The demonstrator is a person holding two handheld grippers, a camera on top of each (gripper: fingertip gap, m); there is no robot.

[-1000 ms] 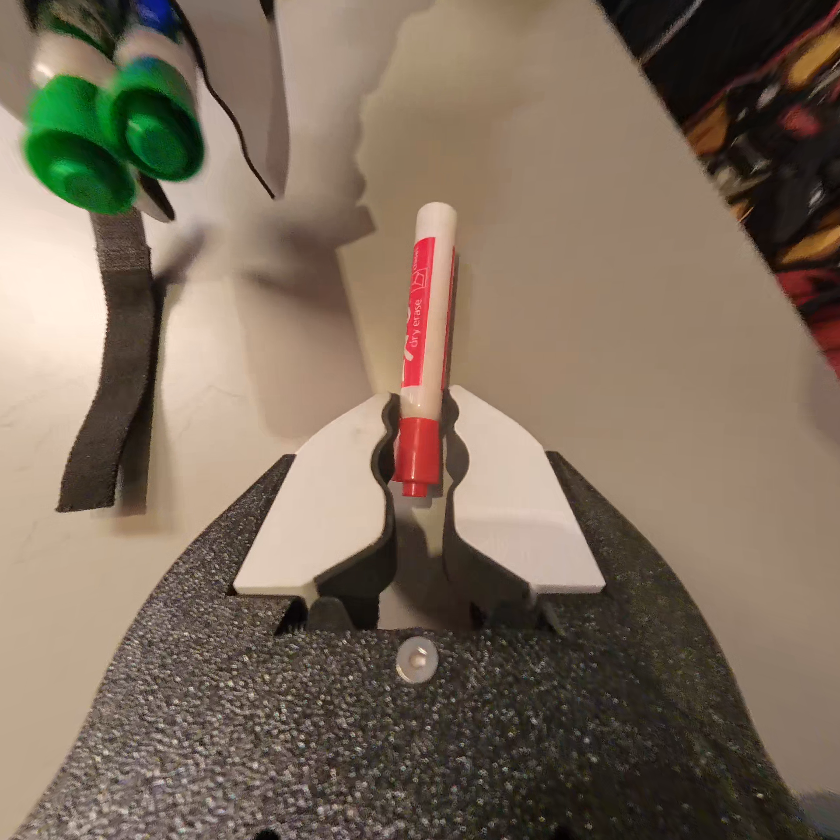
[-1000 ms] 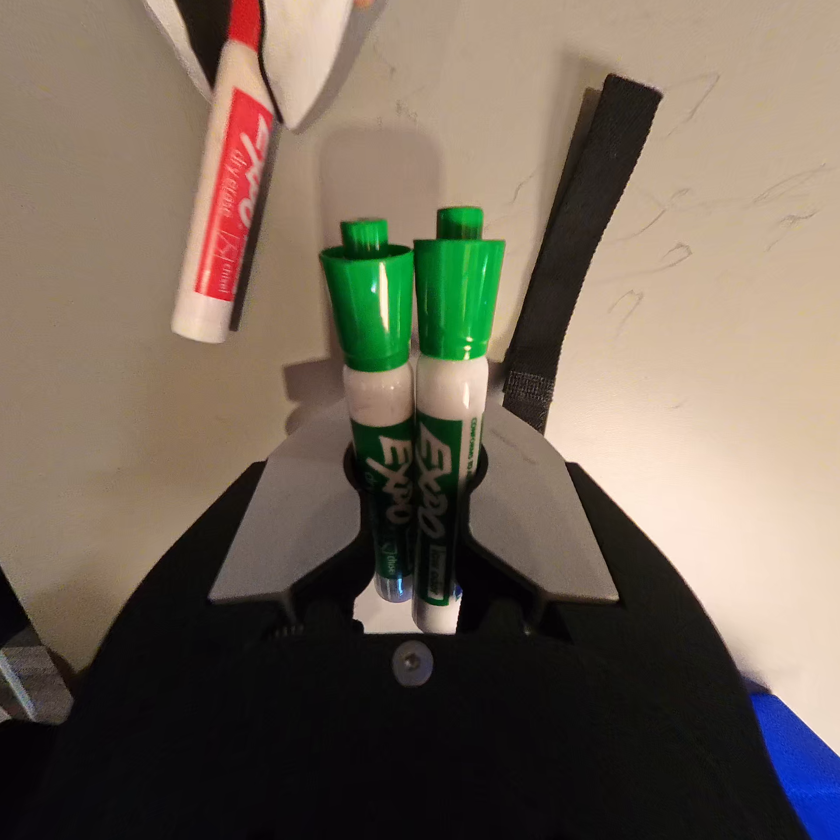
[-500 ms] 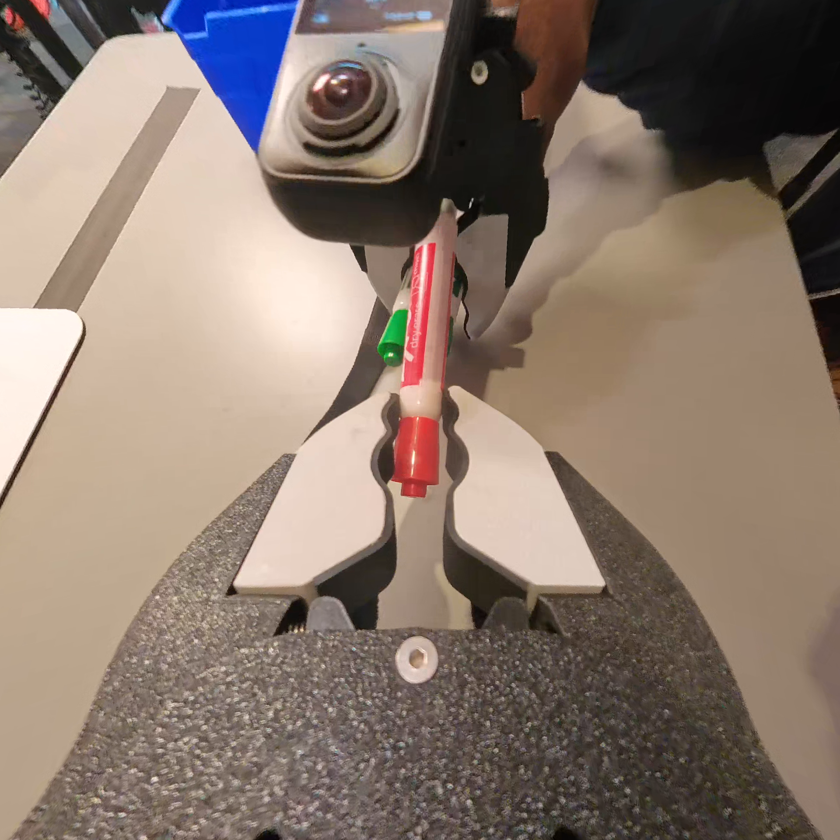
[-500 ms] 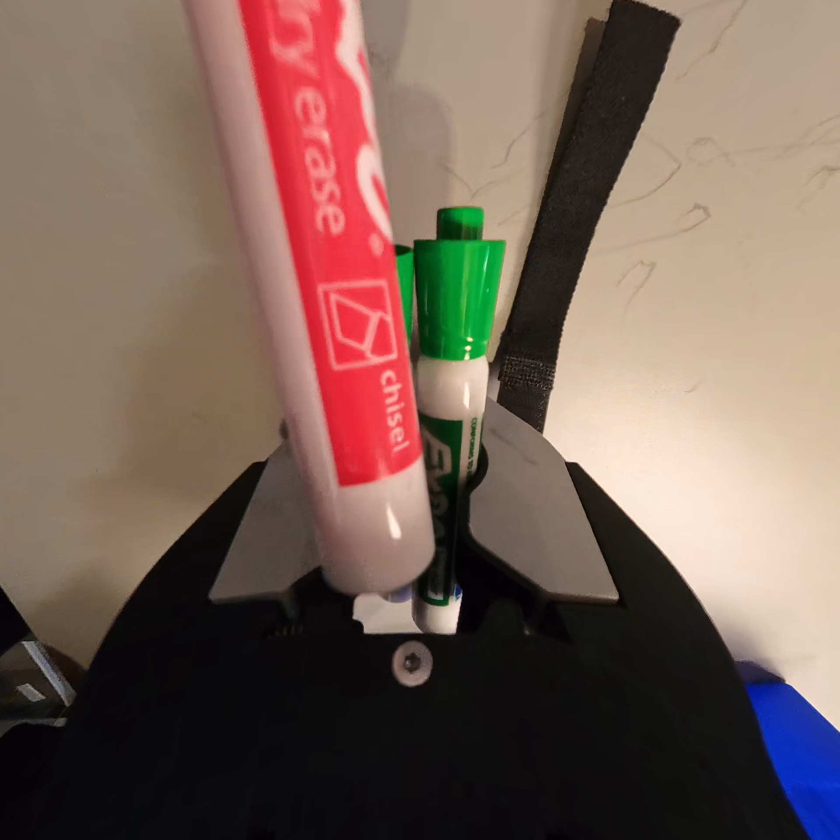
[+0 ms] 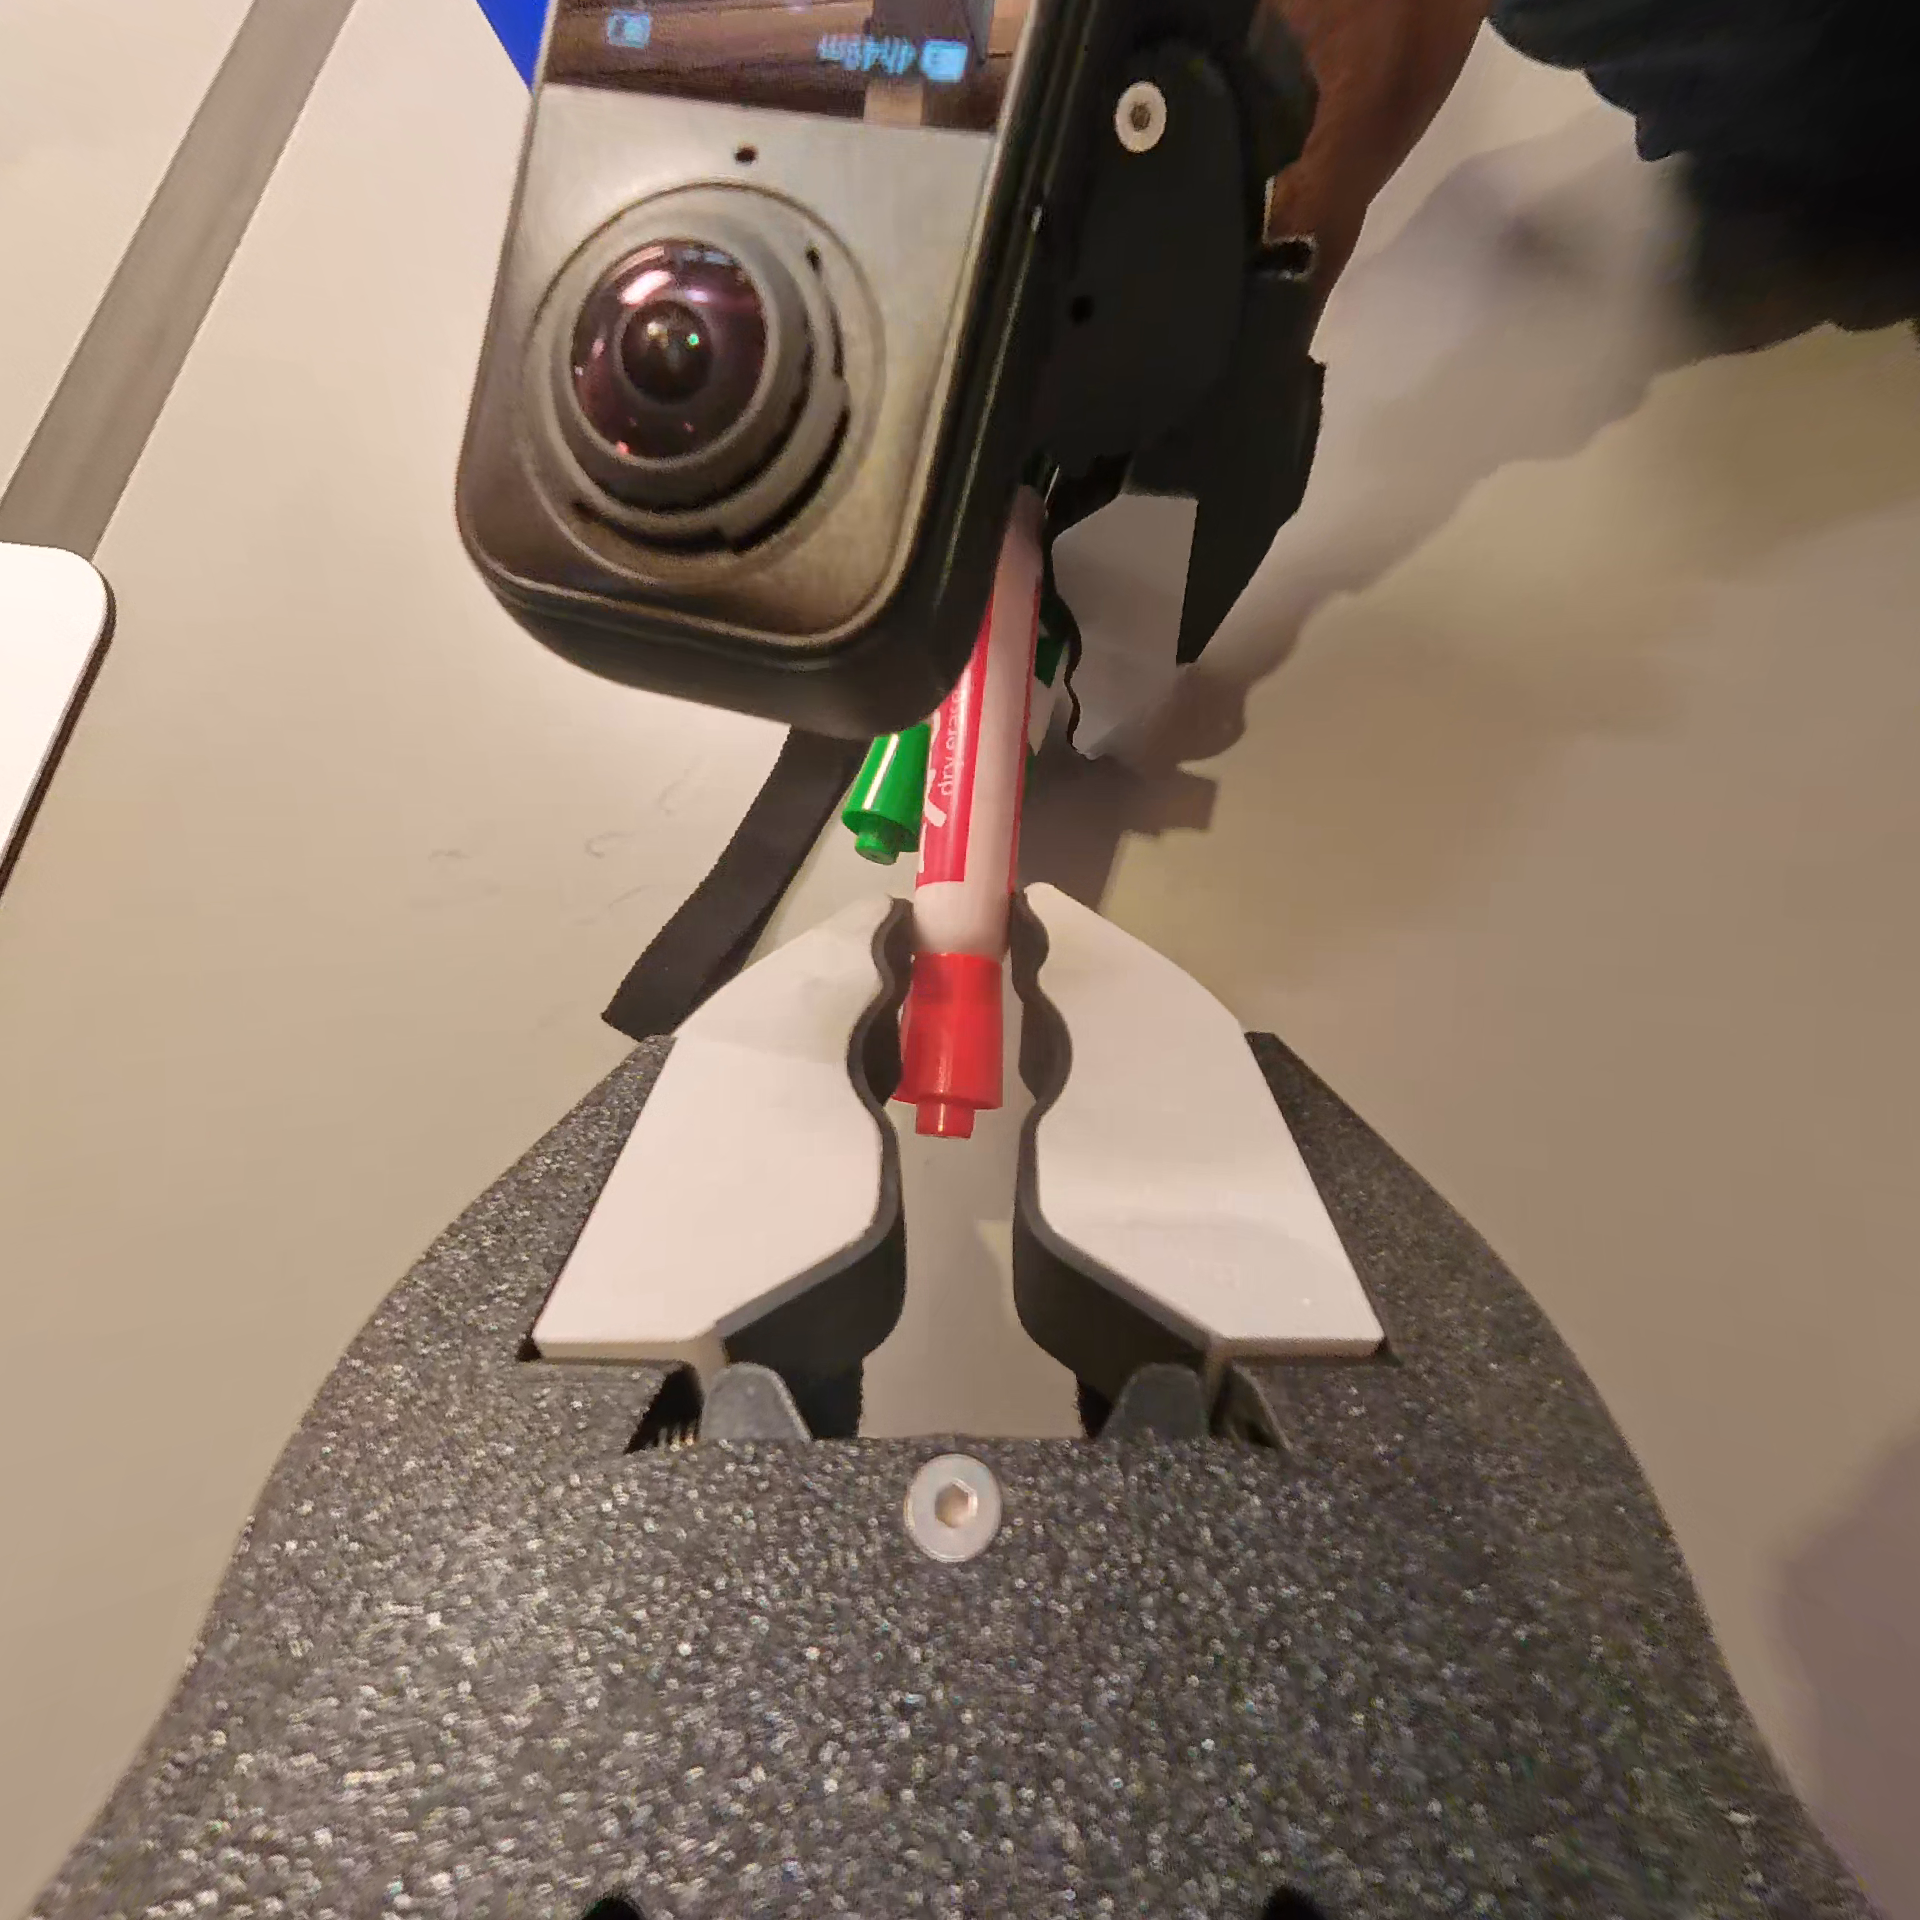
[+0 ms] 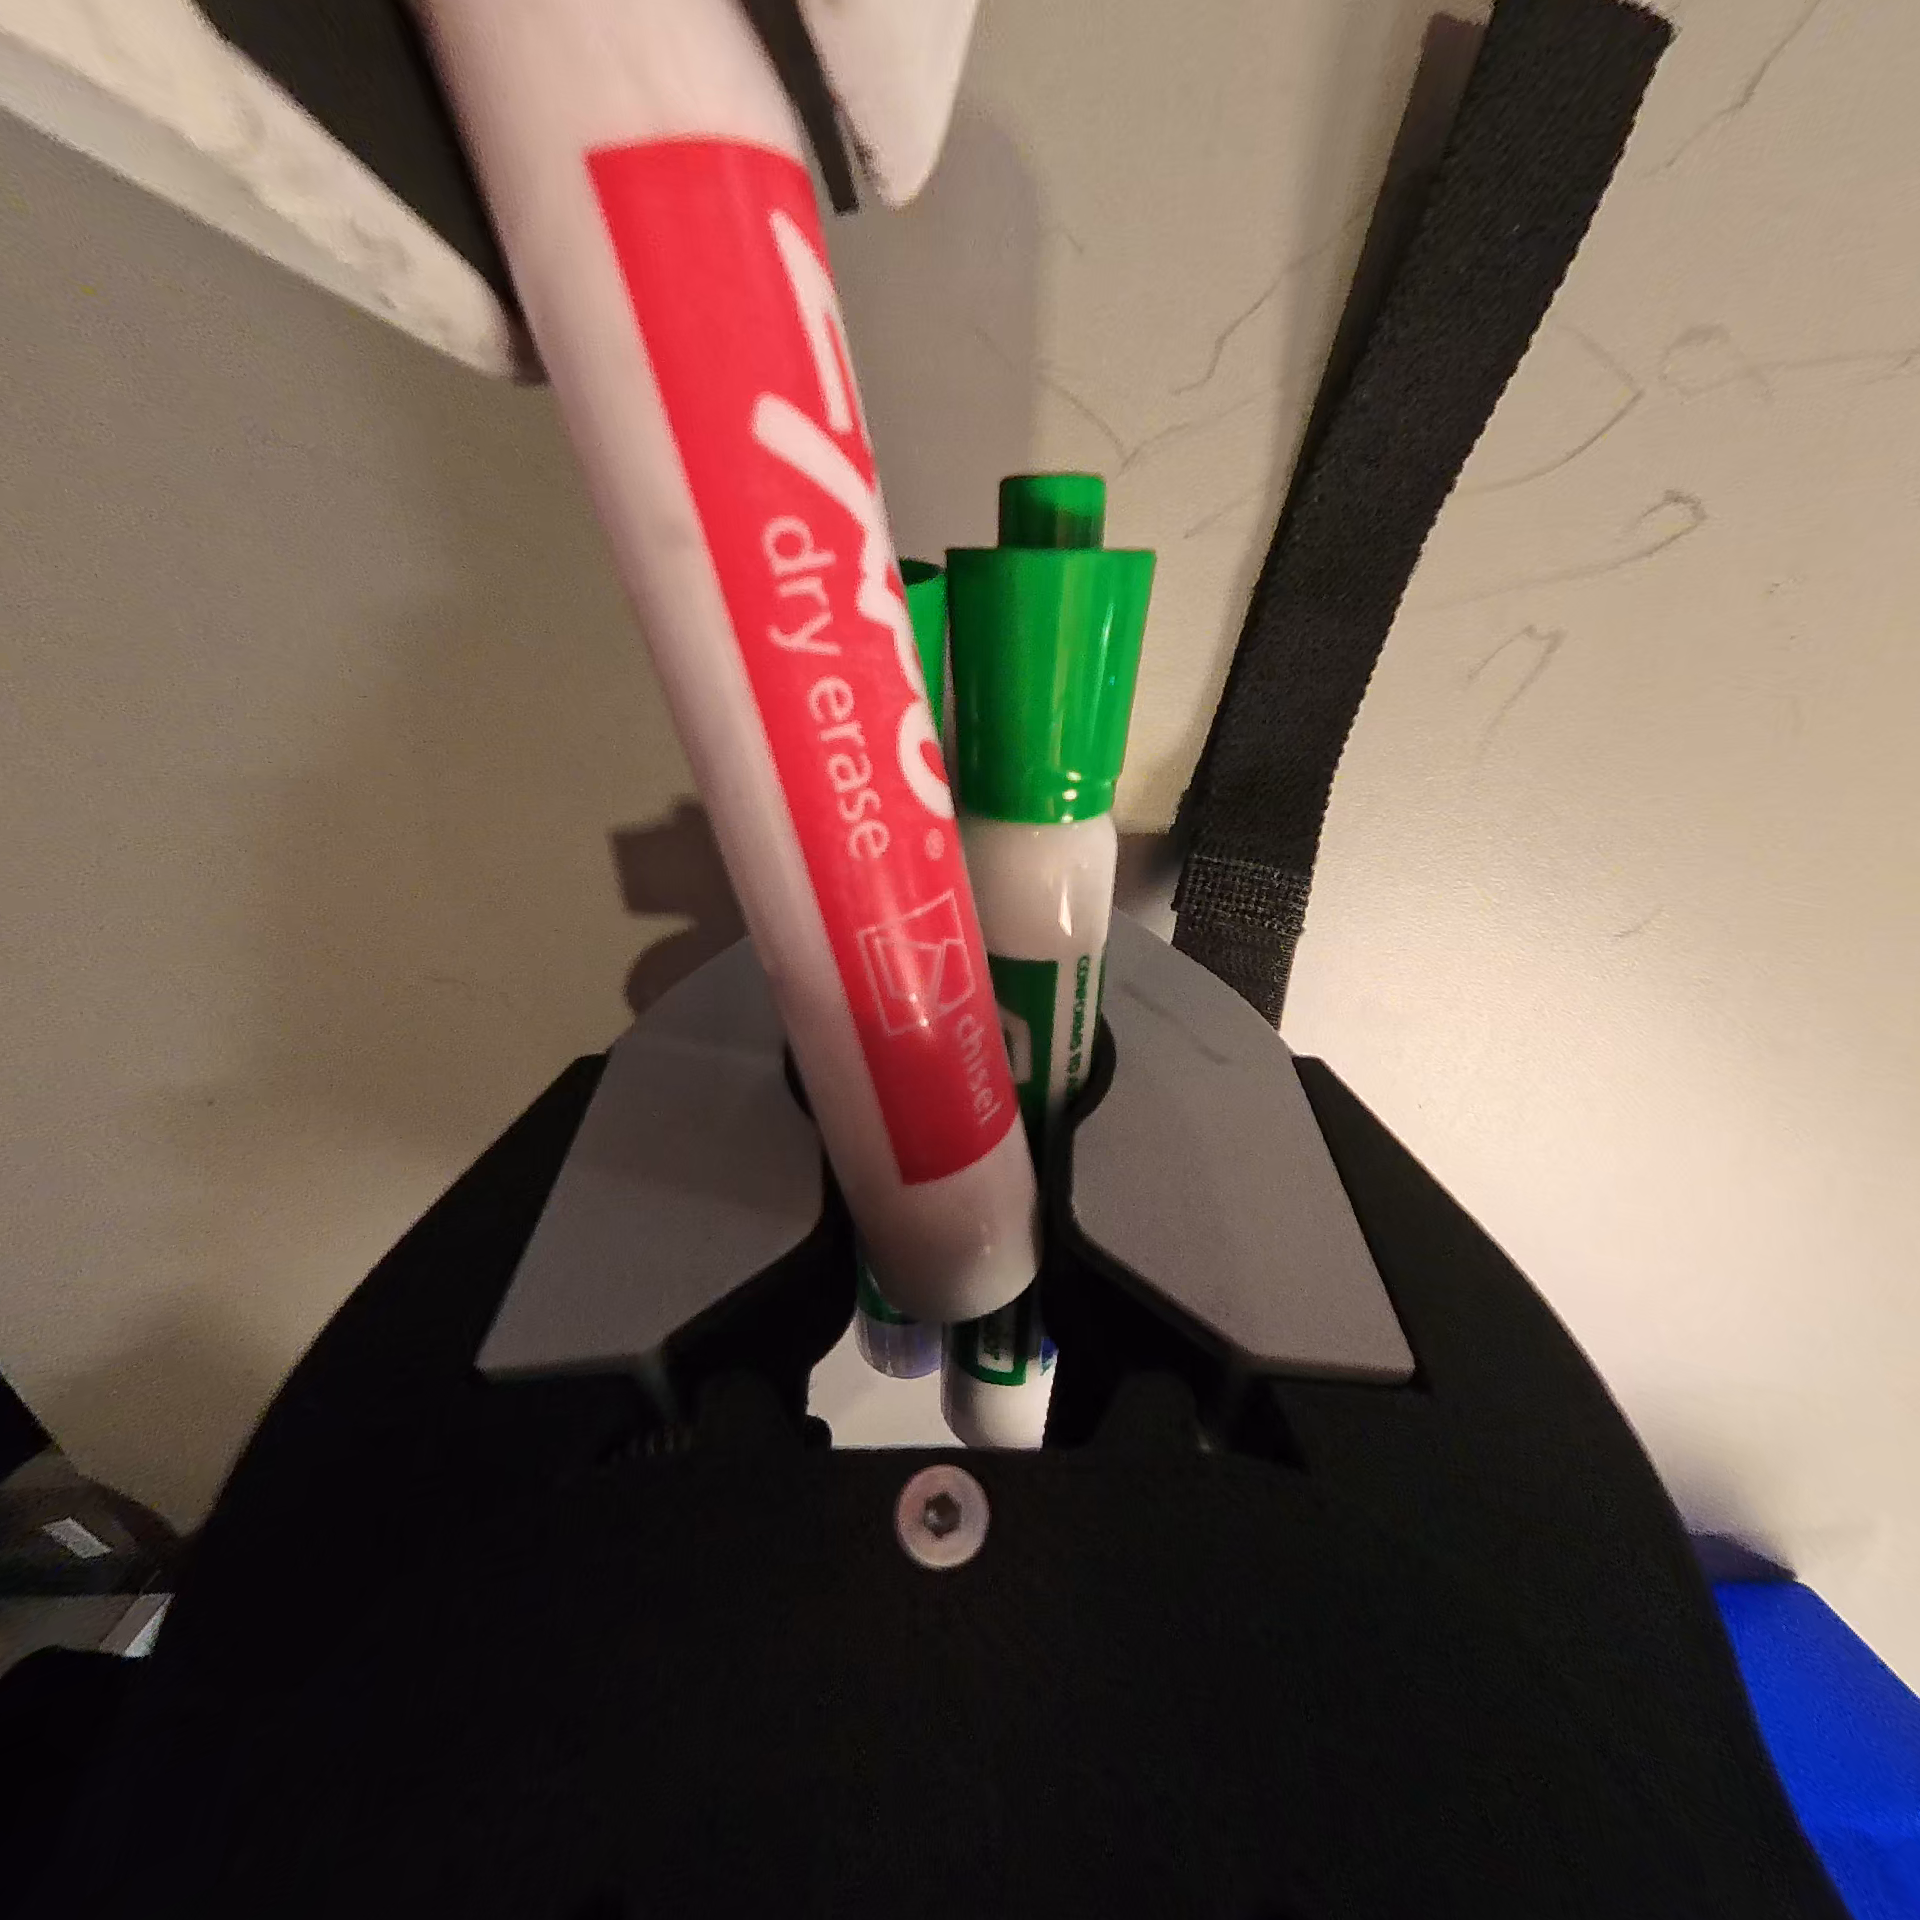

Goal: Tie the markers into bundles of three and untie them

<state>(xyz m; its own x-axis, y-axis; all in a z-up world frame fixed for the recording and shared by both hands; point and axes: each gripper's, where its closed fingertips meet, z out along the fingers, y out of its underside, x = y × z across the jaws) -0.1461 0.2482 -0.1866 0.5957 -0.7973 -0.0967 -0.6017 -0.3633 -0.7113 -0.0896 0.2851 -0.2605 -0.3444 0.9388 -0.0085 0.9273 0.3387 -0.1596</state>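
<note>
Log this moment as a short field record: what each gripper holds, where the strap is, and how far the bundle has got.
left gripper: shut on the red marker, gripping near its cap end
right gripper: shut on two green markers, side by side, caps pointing away
red marker position: barrel end laid over the green pair, between the right gripper's fingers
black strap: flat on the table beside the green markers, wrapped around nothing
bundle: three markers brought together, not yet tied
other: blue bin at the frame edge
</note>
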